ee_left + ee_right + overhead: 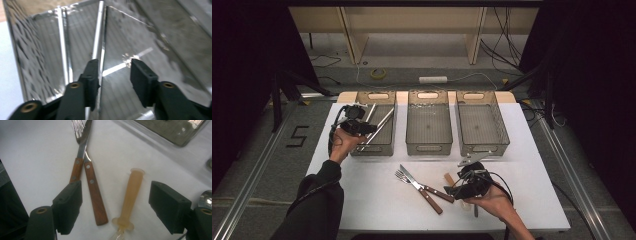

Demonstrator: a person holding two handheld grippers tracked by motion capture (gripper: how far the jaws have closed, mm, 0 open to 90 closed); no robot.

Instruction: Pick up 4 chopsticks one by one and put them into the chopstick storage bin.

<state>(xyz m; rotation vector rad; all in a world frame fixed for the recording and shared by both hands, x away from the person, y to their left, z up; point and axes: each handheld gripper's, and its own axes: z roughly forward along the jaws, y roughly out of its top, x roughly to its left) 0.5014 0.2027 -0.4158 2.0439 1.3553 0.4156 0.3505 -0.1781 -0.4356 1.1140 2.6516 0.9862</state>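
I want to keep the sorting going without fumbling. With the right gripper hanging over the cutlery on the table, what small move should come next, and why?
Probably lower the right gripper and close it on the pale tan handle. Its jaws stand open with that handle lying between them on the white table, apart from the crossed knife and fork. The left gripper is open over the left bin.

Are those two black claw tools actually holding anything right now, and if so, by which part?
No. The left gripper hangs open over the left bin, its jaws pressing on nothing. The right gripper is open above a tan handle and wooden-handled cutlery, pressing on neither.
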